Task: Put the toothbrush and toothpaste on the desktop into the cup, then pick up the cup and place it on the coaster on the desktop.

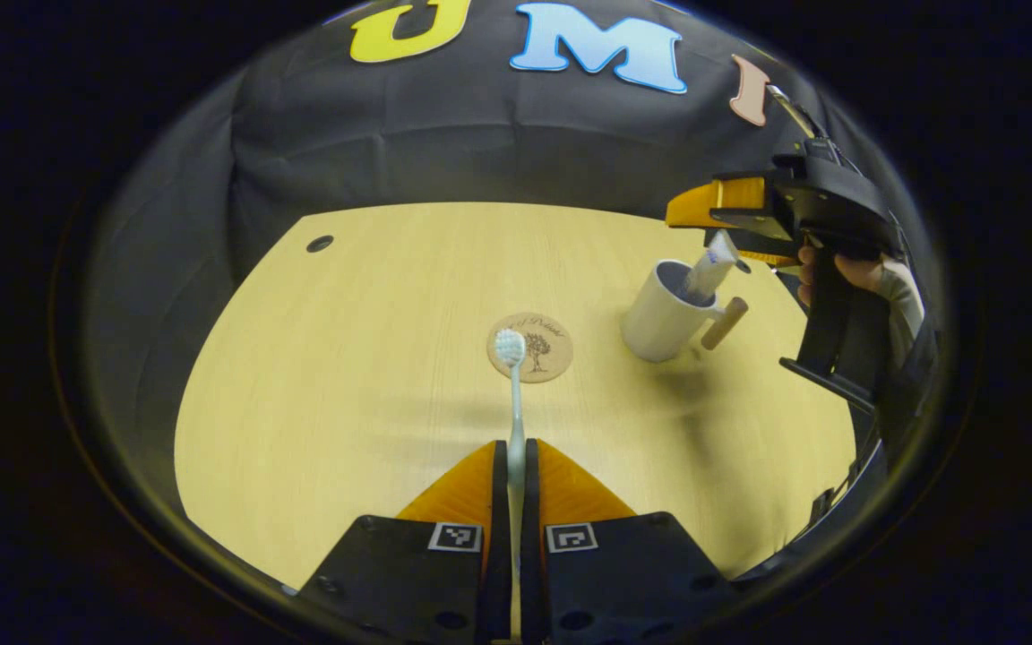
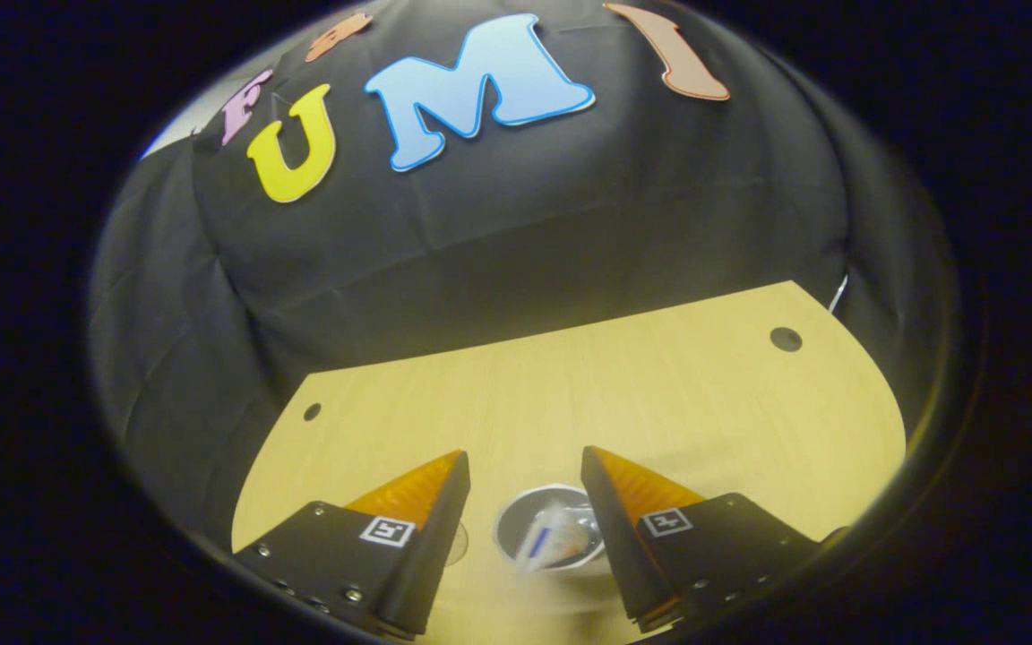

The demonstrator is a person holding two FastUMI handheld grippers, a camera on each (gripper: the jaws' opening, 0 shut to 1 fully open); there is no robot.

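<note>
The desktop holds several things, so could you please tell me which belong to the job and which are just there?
Part of the job:
- toothbrush, clamped in the left tool
- toothpaste, standing in the cup
- cup
- coaster, bare
- right tool, open above the cup

Just there:
- desktop with its cable holes

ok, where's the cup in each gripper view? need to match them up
Left gripper view: the cup stands right of centre on the desktop, toothpaste sticking out of it, right of the coaster.
Right gripper view: cup at the bottom centre, seen from above between the open fingers.
Shared landmark: the toothpaste inside the cup.
</note>
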